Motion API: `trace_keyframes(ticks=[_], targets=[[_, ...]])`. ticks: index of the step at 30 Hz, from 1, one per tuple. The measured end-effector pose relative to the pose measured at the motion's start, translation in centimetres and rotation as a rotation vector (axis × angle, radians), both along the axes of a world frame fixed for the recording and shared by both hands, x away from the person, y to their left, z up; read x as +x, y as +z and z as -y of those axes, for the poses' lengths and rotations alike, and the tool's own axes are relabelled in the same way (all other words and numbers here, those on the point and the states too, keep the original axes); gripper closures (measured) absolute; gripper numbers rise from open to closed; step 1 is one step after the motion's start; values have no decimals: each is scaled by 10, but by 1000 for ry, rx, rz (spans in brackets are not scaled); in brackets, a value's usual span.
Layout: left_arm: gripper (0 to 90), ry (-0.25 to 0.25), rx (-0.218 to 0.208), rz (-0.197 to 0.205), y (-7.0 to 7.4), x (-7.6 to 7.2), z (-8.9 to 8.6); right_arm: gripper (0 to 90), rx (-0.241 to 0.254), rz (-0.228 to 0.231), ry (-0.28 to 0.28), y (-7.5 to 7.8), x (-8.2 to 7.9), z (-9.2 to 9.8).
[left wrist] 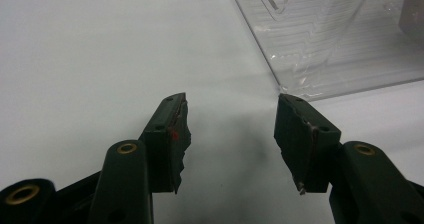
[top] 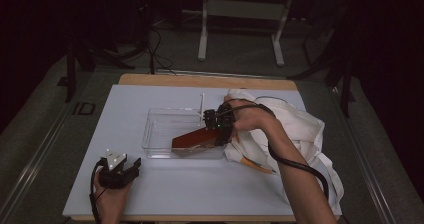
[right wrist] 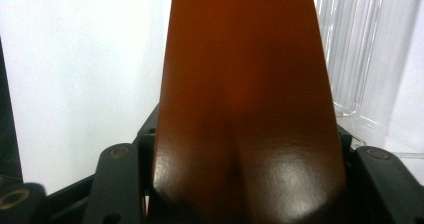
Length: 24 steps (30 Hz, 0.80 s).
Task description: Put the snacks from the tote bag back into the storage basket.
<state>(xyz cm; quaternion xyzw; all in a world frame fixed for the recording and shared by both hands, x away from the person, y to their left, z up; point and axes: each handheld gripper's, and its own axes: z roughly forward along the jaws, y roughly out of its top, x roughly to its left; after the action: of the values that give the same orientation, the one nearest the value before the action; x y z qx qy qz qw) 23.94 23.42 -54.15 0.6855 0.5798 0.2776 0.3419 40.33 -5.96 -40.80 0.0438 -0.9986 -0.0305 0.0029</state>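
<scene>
Right now the right gripper [top: 220, 129] has a flat reddish-brown object [top: 192, 139], something like a smooth slab or pouch, between its jaws, one end of it already down inside the clear plastic bin [top: 160, 134] at the middle of the white table [top: 125, 194] and the other end up at the jaws. In the right gripper view the brown object [right wrist: 245, 99] runs straight out from between the jaws with the ribbed wall of the bin [right wrist: 360, 69] to one side; the jaws appear closed against its sides, though the contact itself is hidden behind it. The left gripper [top: 120, 171] rests near the front left of the table, well apart from the bin, and in the left gripper view its jaws stand wide open with nothing between them, a corner of the bin [left wrist: 320, 59] ahead. A white cloth bag [top: 300, 129] lies just beside the bin on the right, under the right forearm, with an orange-handled item [top: 257, 165] partly under it. My worry is that the glossy object slides out early if the hold is light, dropping at a slant against the bin's wall instead of lying flat; the light bin could also skid, since nothing steadies it. No brand, label or readable writing shows on the object, bin or bag.
</scene>
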Motion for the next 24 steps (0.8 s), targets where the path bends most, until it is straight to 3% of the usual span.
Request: trace_keyframes(ticks=[24], targets=[[474,2,-2,0,0,0,0,405,11,-25,22,-13,0,-20]])
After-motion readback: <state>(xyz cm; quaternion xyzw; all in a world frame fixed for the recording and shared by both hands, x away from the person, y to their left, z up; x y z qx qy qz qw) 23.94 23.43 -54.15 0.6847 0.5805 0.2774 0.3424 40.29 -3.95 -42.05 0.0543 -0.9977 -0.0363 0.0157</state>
